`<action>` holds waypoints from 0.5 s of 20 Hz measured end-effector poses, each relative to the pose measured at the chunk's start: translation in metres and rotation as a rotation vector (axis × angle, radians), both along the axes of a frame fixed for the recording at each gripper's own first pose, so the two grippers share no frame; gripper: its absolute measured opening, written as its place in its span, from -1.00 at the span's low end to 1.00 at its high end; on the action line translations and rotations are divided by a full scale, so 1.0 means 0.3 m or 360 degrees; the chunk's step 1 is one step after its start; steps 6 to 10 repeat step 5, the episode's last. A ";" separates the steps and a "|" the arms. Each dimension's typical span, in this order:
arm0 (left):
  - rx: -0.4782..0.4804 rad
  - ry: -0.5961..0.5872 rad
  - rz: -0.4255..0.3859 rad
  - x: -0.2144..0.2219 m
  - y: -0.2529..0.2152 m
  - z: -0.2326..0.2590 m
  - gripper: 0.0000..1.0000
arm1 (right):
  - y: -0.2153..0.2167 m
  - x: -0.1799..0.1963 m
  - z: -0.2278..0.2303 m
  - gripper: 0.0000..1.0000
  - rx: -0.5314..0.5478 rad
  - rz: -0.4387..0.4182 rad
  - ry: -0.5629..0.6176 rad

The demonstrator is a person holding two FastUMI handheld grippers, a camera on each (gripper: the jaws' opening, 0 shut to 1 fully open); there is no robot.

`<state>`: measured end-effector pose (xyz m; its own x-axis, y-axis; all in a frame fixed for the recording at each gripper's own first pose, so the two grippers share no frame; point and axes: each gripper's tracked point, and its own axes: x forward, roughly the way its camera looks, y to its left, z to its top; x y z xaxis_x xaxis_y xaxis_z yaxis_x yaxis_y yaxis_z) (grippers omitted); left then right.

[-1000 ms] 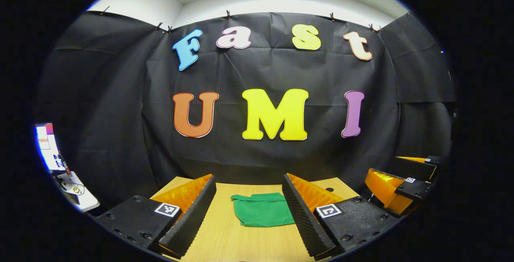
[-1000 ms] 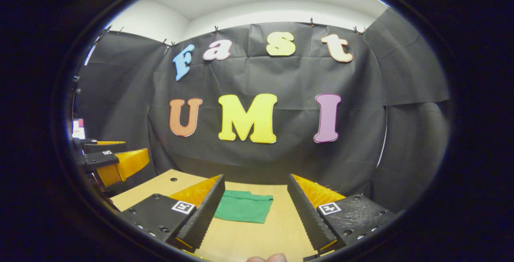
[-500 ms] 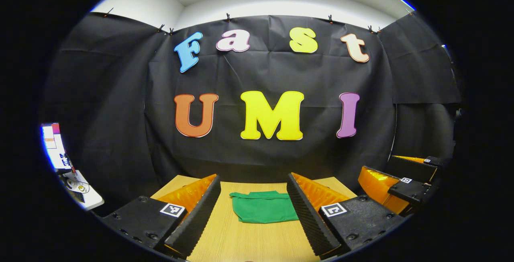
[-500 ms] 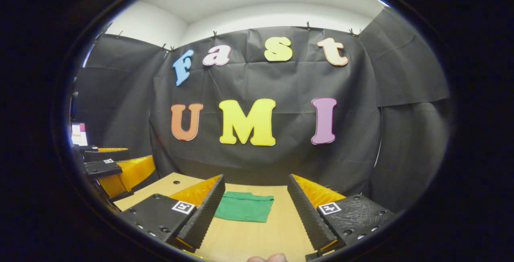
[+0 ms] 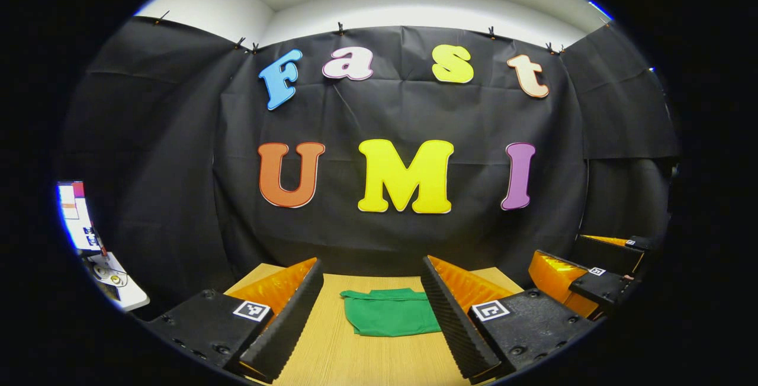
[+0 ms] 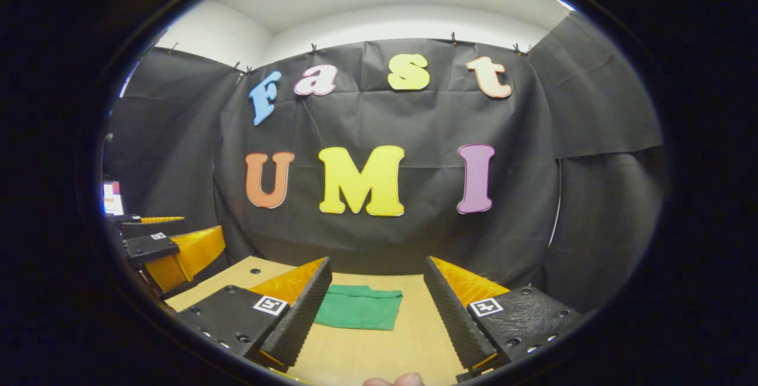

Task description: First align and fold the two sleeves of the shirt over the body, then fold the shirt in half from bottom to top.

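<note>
A pale wood-grain tabletop (image 5: pixel 349 356) stretches out ahead of me, and on it the green shirt (image 5: pixel 391 313) lies folded flat toward the far edge. A small dark hole sits at its far left corner.

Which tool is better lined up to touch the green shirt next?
Left, probably. The green shirt lies nearly centred between the open left tool's fingers. From the open right tool it sits off toward one finger, partly behind it. Neither tool touches the shirt.
</note>
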<state>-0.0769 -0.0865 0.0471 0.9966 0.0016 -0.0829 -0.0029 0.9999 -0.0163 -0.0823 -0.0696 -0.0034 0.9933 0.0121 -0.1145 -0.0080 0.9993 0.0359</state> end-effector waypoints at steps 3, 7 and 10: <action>-0.0003 -0.0013 -0.0020 0.006 -0.005 0.000 1.00 | -0.006 0.005 0.008 0.89 -0.0008 -0.0027 -0.0008; -0.0005 -0.0015 -0.0024 0.014 -0.006 -0.003 1.00 | -0.008 0.008 0.016 0.92 -0.0003 -0.0033 -0.0022; -0.0005 -0.0015 -0.0024 0.014 -0.006 -0.003 1.00 | -0.008 0.008 0.016 0.92 -0.0003 -0.0033 -0.0022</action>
